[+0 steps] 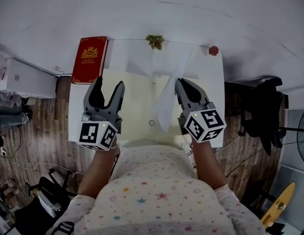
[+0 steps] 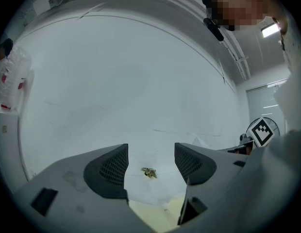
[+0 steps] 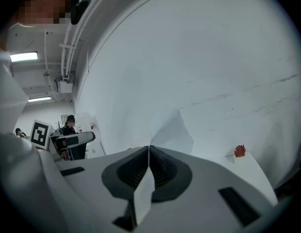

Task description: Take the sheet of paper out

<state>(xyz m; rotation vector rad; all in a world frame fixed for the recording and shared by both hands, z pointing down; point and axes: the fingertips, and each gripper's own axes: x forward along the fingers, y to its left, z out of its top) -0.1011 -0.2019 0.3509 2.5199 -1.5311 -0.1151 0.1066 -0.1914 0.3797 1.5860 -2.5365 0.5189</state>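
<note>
My right gripper point(image 1: 181, 85) is shut on a white sheet of paper point(image 1: 167, 103), which hangs lifted and folded above the pale yellow folder point(image 1: 136, 112) on the white table point(image 1: 213, 72). In the right gripper view the sheet point(image 3: 171, 132) fans out beyond the closed jaws of the right gripper point(image 3: 149, 148) and a strip of it sticks out below them. My left gripper point(image 1: 107, 88) is open above the left part of the folder, holding nothing. The left gripper point(image 2: 150, 160) in its own view points at the far table edge, with a corner of the folder point(image 2: 158, 212) below.
A red book point(image 1: 89, 59) lies at the table's far left corner. A small dried plant point(image 1: 155, 41) point(image 2: 149, 173) sits at the far middle edge and a little red ornament point(image 1: 213, 50) point(image 3: 239, 151) at the far right corner. A black chair point(image 1: 262, 109) stands to the right.
</note>
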